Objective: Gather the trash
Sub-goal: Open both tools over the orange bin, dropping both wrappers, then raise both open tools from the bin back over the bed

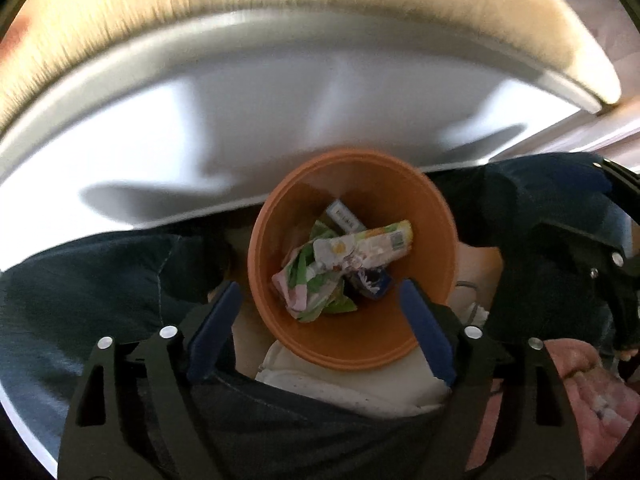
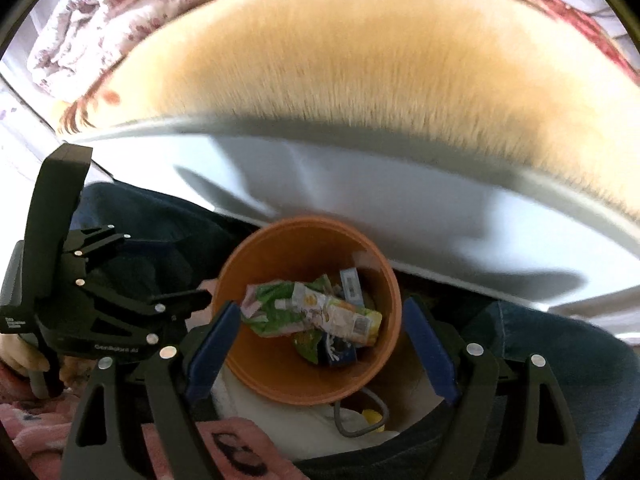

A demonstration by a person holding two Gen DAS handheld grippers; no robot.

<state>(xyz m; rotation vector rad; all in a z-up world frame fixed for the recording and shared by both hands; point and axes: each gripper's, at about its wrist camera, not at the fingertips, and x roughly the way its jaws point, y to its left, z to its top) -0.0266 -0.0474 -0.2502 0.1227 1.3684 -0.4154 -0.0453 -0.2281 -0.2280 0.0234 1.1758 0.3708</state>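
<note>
A: Both wrist views look down into an orange bin (image 1: 352,344) standing between the person's knees, at the edge of a white table (image 1: 240,120). What lies inside?

B: Crumpled wrappers (image 1: 316,276): a green and pink one, a pale carton with a yellow end (image 1: 384,240), a small white box with a barcode (image 2: 352,284) against the far wall, and a dark blue packet (image 2: 340,354) lowest in the heap. All rest on the bin's floor.

A: And the tools?

B: The left gripper (image 1: 320,300) hangs above the bin's near rim, its blue pads (image 1: 218,320) spread wide apart with nothing between them. The right gripper (image 2: 320,320) is likewise splayed and empty, one pad on either side of the bin's mouth. In the right wrist view the left gripper's black body appears at the left edge.

A: Surroundings?

B: A cream fleece cover (image 2: 340,80) lies beyond the table, with a flowered quilt (image 2: 100,12) farther back. Both views are motion-blurred.
</note>
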